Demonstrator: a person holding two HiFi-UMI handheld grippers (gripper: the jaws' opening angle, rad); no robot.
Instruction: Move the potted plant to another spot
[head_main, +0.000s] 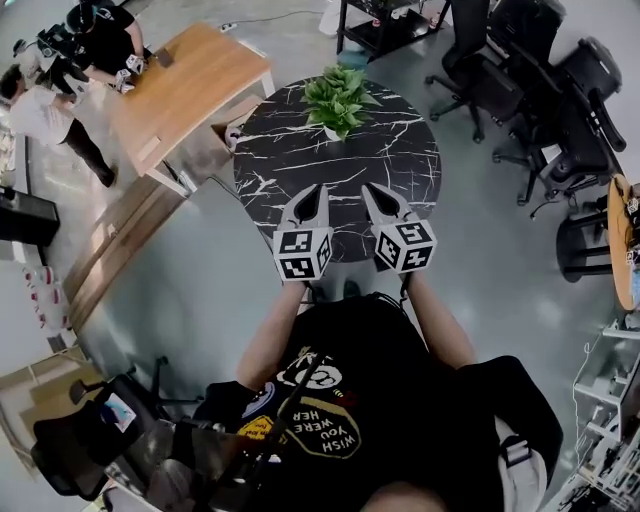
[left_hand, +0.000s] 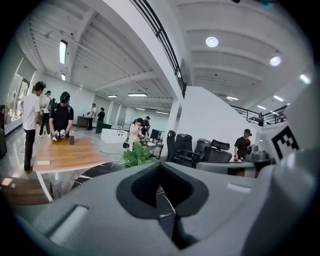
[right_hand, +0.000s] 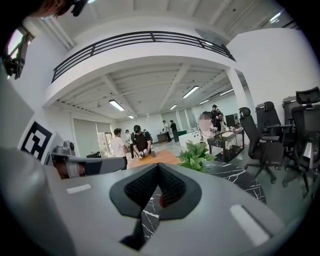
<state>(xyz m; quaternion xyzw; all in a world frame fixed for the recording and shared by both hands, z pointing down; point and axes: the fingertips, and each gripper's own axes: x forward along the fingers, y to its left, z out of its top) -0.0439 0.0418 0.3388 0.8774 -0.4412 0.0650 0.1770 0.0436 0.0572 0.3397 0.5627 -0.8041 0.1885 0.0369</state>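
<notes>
Black marble veined in white tops the round table (head_main: 300, 160) where a person stands with a two-jaw tool in each hand. The potted plant (head_main: 338, 100) sits near the table's far rim, its small pale pot almost buried under the leaves. Both tools hover above the table's near edge, well apart from the plant and angled slightly down. The left gripper (head_main: 318, 192) has its tips pressed together on nothing, with only bare marble showing through the pocket behind them. The right gripper (head_main: 370, 194) is likewise closed and empty.

The risks appear to lie in the approach. With both claws closed, either one pushed forward as it stands would likely shove the pot rather than take it. The plant is so near the table's far rim that a nudge could send it over. The foliage spreads wider than the pot, so a claw coming in high may close on leaves and stems. That would tear them, or lift a plant that then slips free. A pinch on one side of the rim could also tip the pot and spill soil across the table. Office chairs (head_main: 540, 90) beyond the table's right side and a wooden desk (head_main: 190, 85) off its left narrow the clear paths for carrying it.
</notes>
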